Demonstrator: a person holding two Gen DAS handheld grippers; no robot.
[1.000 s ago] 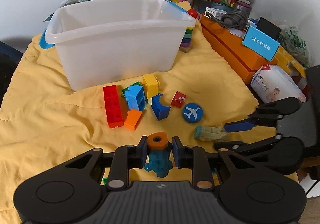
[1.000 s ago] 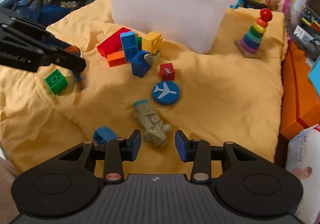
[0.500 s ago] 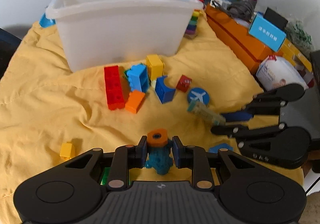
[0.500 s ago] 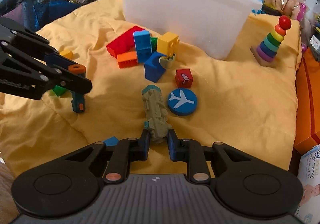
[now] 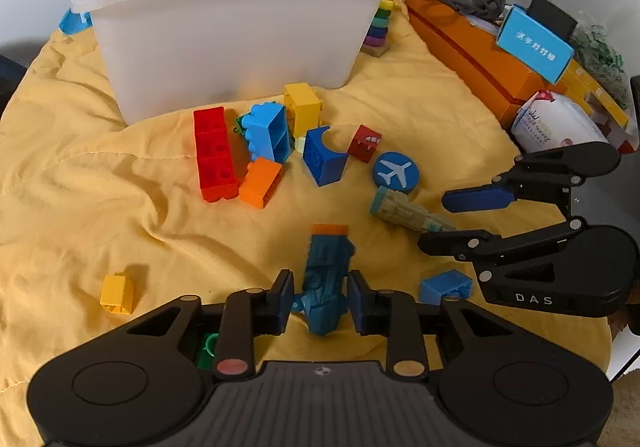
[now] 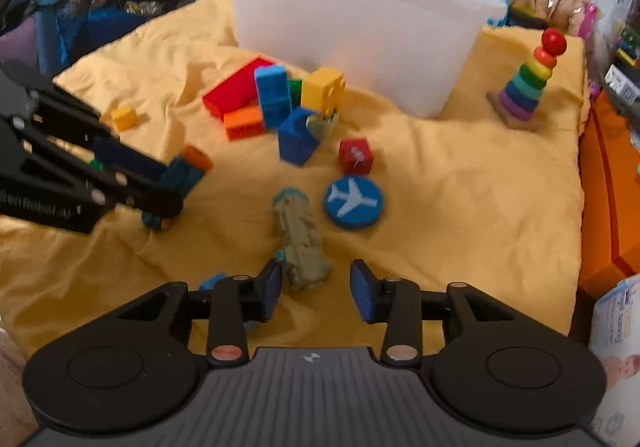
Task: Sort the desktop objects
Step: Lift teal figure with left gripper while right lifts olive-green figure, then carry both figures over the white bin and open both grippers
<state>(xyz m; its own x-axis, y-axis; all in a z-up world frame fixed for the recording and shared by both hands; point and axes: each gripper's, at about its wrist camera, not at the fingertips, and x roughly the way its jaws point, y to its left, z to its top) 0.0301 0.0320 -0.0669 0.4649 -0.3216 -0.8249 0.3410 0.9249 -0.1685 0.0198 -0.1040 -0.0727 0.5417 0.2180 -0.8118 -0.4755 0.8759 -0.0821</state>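
Observation:
My left gripper [image 5: 319,297] has its jaws parted around a teal toy vehicle with an orange end [image 5: 327,275] that lies on the yellow cloth; it also shows in the right wrist view [image 6: 182,177]. My right gripper [image 6: 315,289] is open, with a grey-green toy vehicle [image 6: 300,237] lying just ahead of its jaws; the toy also shows in the left wrist view [image 5: 406,209]. A white plastic bin [image 5: 240,19] stands at the back. A pile of bricks [image 5: 256,151] lies before it.
A blue airplane disc [image 5: 396,172], a red cube [image 5: 365,143], a small yellow brick [image 5: 117,294] and a light blue brick [image 5: 445,286] lie on the cloth. A rainbow ring stacker [image 6: 528,83] stands right of the bin. Orange boxes [image 5: 472,51] line the right edge.
My left gripper has opened and the teal toy now lies flat on the cloth. My right gripper, shut on the grey-green toy half a second ago, has opened and released it.

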